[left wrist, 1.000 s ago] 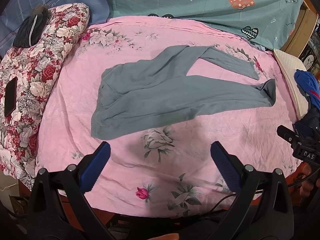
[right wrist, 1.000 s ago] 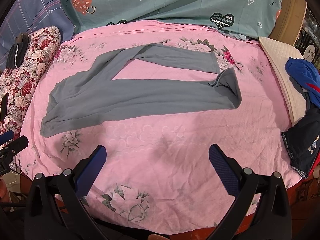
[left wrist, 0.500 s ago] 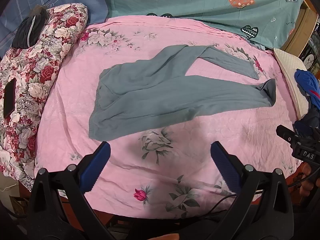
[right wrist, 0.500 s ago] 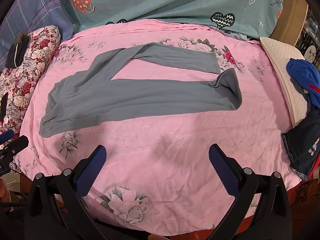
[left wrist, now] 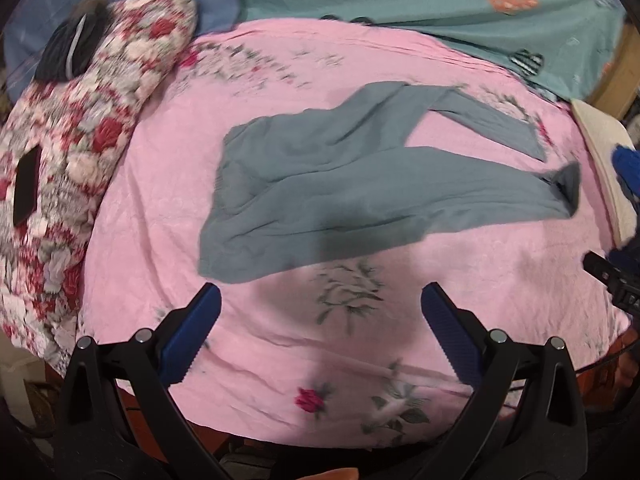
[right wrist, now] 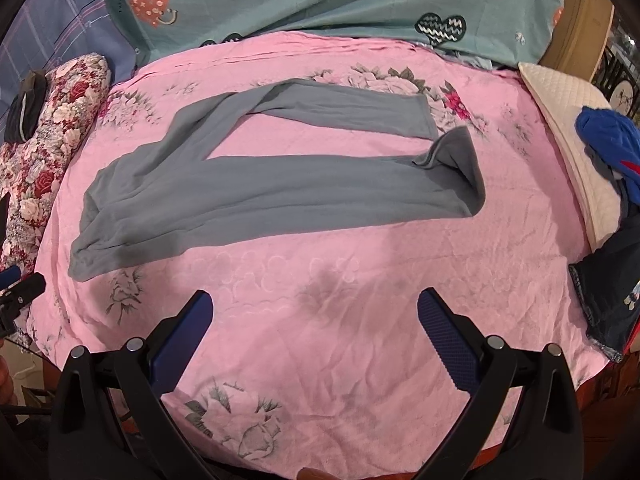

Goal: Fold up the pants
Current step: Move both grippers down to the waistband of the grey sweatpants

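Note:
Grey pants (left wrist: 340,184) lie spread flat on the pink flowered bed sheet (left wrist: 340,344), waist to the left, two legs splayed to the right. They also show in the right wrist view (right wrist: 260,192), where the near leg's cuff (right wrist: 460,160) is turned back. My left gripper (left wrist: 320,308) is open and empty, above the sheet just short of the waist's near corner. My right gripper (right wrist: 314,312) is open and empty, above bare sheet in front of the near leg.
A red flowered pillow (left wrist: 80,140) with a black phone (left wrist: 26,188) and a dark pouch (left wrist: 68,52) lies at the left. A teal quilt (right wrist: 340,0) lies along the back. A cream pillow (right wrist: 572,144) with blue clothes (right wrist: 612,140) is at the right edge.
The left gripper has moved forward and left toward the waist end of the pants; its view is blurred by motion. The right gripper has edged slightly closer. The pants have not moved.

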